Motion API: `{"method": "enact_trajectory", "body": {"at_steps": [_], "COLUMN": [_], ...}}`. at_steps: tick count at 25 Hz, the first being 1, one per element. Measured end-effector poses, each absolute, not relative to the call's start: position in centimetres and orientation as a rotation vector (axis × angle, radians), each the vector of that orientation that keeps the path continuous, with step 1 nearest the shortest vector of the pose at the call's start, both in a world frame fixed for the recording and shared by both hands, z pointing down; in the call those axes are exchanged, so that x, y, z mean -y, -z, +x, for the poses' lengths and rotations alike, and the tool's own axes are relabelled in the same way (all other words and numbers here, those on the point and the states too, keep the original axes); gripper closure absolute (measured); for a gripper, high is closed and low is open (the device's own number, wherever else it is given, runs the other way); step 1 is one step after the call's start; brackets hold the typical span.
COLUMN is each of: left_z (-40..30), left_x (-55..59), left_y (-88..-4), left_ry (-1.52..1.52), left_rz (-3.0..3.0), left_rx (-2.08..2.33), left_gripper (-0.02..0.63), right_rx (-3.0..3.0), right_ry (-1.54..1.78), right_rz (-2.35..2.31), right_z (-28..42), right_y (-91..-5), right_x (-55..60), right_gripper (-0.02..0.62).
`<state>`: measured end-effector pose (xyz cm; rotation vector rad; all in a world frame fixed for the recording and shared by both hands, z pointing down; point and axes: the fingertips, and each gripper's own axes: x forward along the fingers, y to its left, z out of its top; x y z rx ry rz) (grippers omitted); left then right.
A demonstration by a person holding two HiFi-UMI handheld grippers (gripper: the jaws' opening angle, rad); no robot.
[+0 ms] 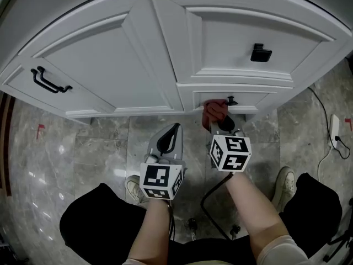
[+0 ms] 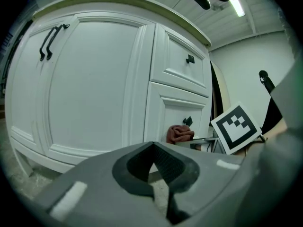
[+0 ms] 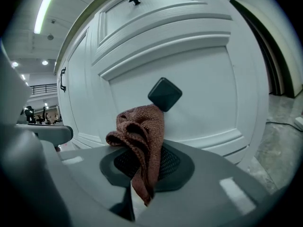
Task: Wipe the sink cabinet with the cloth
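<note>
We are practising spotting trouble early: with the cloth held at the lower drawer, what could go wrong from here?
1. The right gripper pinches only a bunched part of the cloth; rubbing could pull it free.
2. The cloth is right beside the black knob of the lower drawer and may snag there.
3. A black cable curves between the person's shoes; a step sideways might catch it.

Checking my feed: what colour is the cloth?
Reddish brown cloth; right gripper view shows it best.
</note>
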<state>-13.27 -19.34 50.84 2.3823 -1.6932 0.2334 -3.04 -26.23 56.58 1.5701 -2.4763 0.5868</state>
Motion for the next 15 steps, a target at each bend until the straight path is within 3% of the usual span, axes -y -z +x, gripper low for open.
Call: {"method": "enact_trajectory", "body": {"at_steps": [15], "left_z": [-5.8], "left_x": [20.8], "left_y": [-51.5], "left_ry": [-0.283], "left_rz": [2.473], "left_rx": [1.562], "left_gripper": [0.604], "right_rx": [2.388], "right_ry": [-0.591], "right_rz": [1.736], "right_z": [7.1], "right_y": [-56.7], "right_x": [27.2], "right_gripper": [0.499]}}
